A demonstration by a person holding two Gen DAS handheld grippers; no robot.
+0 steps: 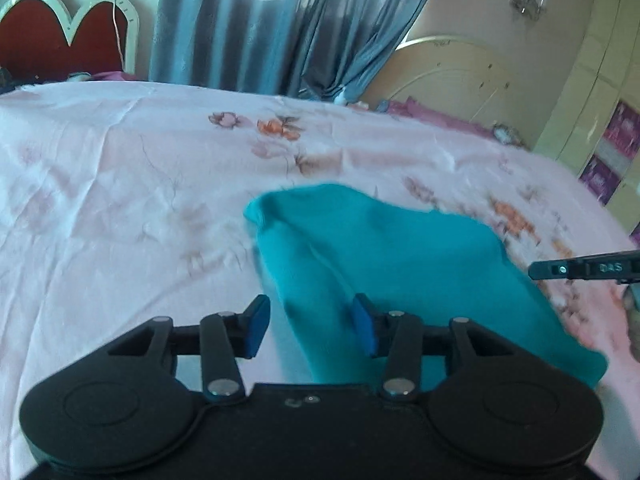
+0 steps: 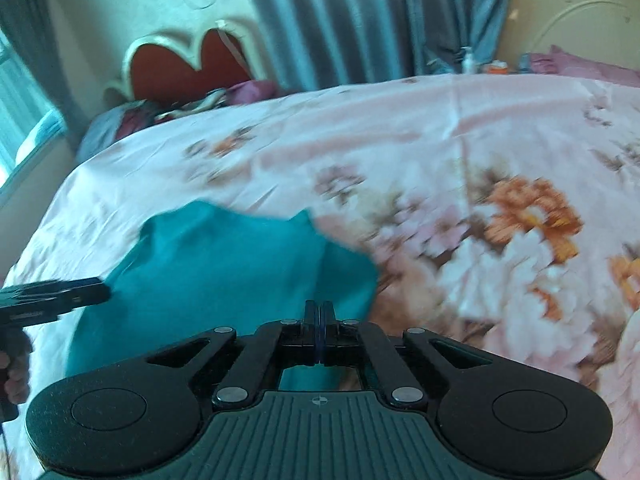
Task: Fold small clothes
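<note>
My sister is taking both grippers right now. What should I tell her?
Left hand-held gripper: open, with a fold of the teal cloth between its fingers but not pinched.
Right hand-held gripper: shut; it looks clamped on the cloth's near edge, though the view is blurry.
The cloth lies rumpled on the flowered bedsheet.
Done: no neat fold visible yet.
Left: probably smooth it flat, fold it over and tidy the edges.

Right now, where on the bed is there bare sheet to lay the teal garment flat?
Bare floral bedsheet lies left of the teal garment, up to the red headboard. More lies beyond it toward the blue curtains. It is crowded near the left hand-held gripper and right hand-held gripper.
</note>
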